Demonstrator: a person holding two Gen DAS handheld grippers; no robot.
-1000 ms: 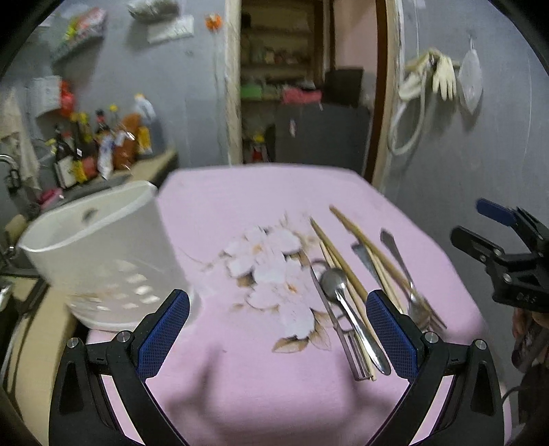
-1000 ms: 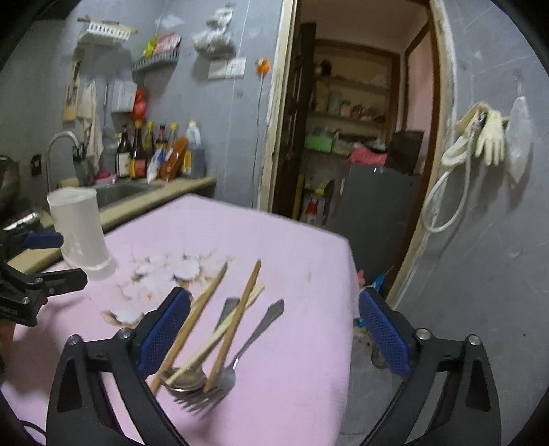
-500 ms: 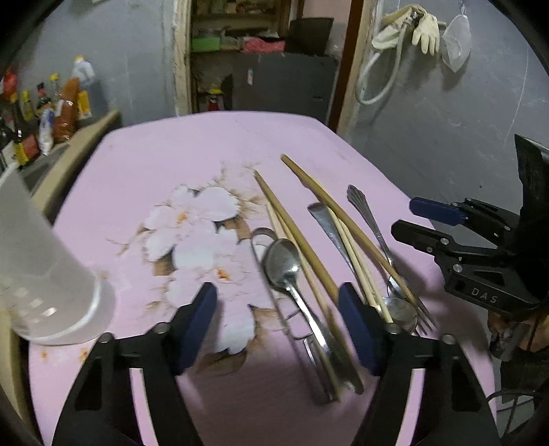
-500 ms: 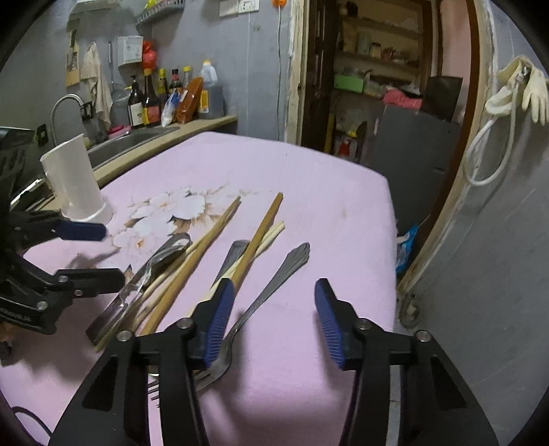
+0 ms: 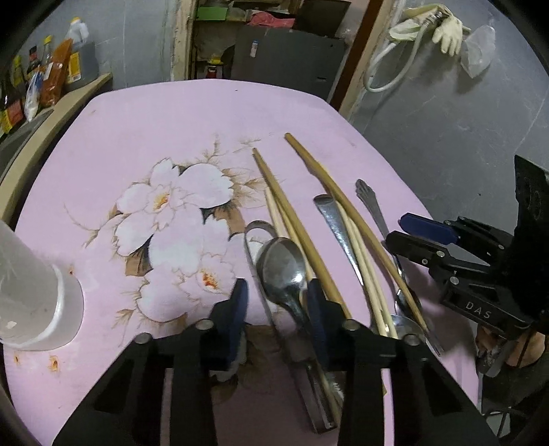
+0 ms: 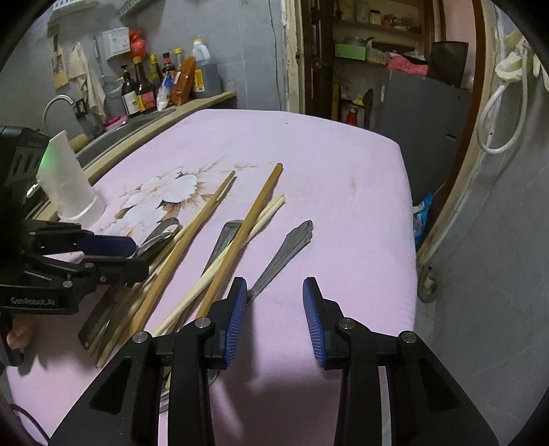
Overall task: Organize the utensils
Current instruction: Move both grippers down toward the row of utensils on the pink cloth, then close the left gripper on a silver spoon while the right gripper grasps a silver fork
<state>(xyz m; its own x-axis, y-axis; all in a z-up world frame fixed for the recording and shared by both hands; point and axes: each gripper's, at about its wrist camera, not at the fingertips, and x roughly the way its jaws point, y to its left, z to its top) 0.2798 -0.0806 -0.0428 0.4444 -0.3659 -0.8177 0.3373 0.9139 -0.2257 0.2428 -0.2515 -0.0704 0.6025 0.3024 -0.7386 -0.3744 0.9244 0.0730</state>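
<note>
Several utensils lie in a loose bundle on the pink flowered tablecloth: a steel spoon, brown chopsticks, pale chopsticks and a fork. My left gripper hangs low over the bundle's left side, its jaws closing. The spoon's neck lies between them, and the pads are not pressing on it. My right gripper is also closing, over bare cloth, with the fork's handle running under its left pad. A white utensil holder stands at the left.
A flat metal tool lies beside the spoon. A counter with sauce bottles and a sink tap runs along the left. The table's right edge drops toward a grey wall with a hose and gloves. A doorway lies behind.
Both grippers have come down and tilted toward the utensils, and both pairs of jaws have narrowed a lot. The spoon now sits between the left jaws.
</note>
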